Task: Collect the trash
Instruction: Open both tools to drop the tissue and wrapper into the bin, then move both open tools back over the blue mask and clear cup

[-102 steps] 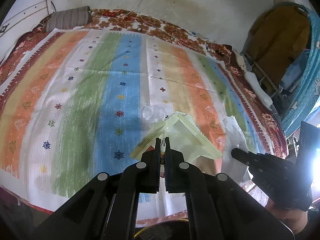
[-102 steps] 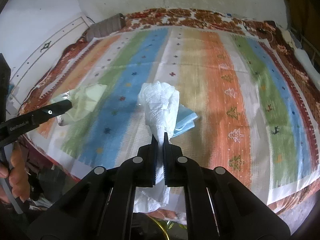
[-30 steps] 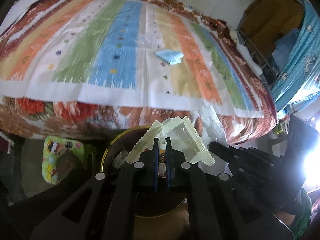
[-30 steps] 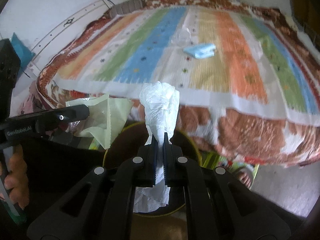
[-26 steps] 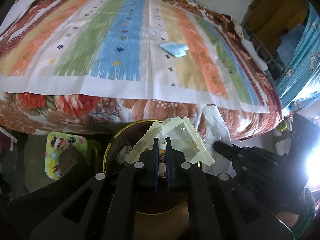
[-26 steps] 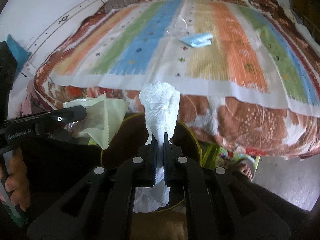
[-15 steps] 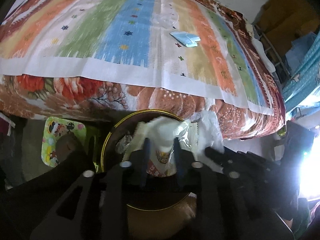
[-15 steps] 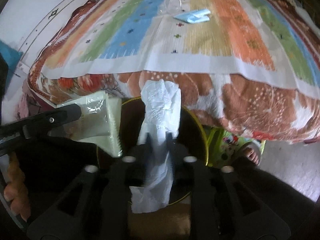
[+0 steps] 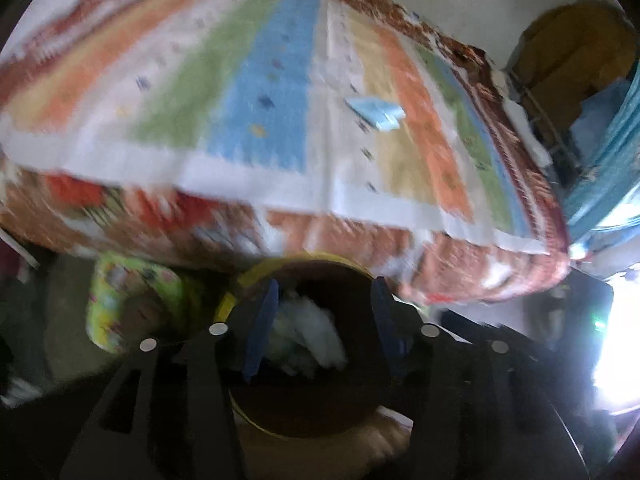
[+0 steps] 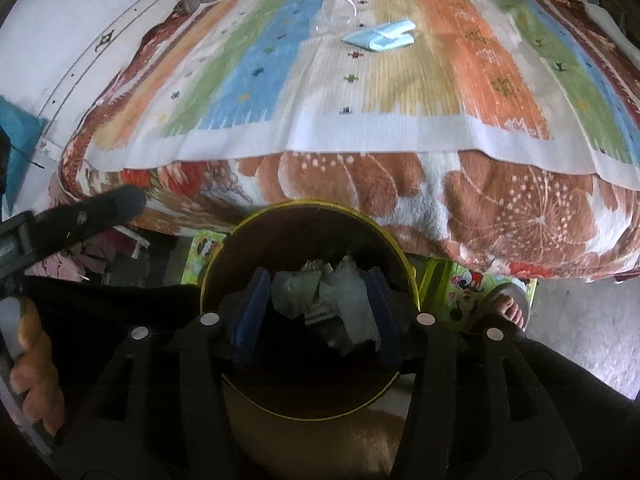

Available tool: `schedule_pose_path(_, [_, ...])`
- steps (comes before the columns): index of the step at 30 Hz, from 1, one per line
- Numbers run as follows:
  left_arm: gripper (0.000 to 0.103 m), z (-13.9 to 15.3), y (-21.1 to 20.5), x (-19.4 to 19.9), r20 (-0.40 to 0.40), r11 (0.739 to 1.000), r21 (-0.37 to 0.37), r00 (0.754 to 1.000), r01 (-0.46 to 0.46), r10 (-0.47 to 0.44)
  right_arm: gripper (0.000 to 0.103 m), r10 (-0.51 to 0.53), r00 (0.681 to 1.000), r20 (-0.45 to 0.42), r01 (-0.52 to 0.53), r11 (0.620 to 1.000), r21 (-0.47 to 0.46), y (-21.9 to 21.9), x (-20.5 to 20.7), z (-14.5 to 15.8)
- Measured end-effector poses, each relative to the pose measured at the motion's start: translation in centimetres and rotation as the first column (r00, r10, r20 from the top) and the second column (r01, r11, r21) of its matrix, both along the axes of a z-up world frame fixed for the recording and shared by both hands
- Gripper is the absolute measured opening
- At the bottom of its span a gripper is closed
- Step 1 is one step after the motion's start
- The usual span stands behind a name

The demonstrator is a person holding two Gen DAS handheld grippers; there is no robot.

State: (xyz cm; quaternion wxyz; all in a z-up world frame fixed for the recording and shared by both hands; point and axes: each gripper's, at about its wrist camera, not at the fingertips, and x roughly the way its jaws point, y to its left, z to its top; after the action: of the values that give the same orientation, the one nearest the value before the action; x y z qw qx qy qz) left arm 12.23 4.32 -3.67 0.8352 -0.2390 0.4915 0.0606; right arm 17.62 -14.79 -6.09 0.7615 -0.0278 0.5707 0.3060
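Trash [image 10: 340,300] lies in bin [image 10: 400,252]; both grippers' [image 9: 322,320] [image 10: 316,312] fingers spread apart, empty.

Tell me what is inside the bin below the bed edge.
Inside the yellow-rimmed bin lies a heap of crumpled trash: whitish tissue, clear plastic and a printed wrapper. Both open grippers, right gripper and left gripper, frame it. Anything beneath that heap is covered, in shadow.

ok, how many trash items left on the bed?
2: a blue mask on the bed's white-yellow stripes, and a clear plastic piece touching it on the far left. Others may lie outside both views.
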Motion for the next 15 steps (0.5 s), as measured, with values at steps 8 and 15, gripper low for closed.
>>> schedule_pose_path(8, [0.070,2.1,0.4,1.3,0.064,0.994,0.105,0.998,-0.010,0.003,0.053,-0.105,0.992,0.067,0.099,0.992,0.082,-1.3,2.3,2.6])
schedule_pose_path(15, [0.081,3.7,1.0,2.5,0.108,0.989,0.147,0.994,-0.007,-0.009,0.066,-0.130,0.984,0.120,0.115,0.986,0.121,-1.7,4.1,4.6])
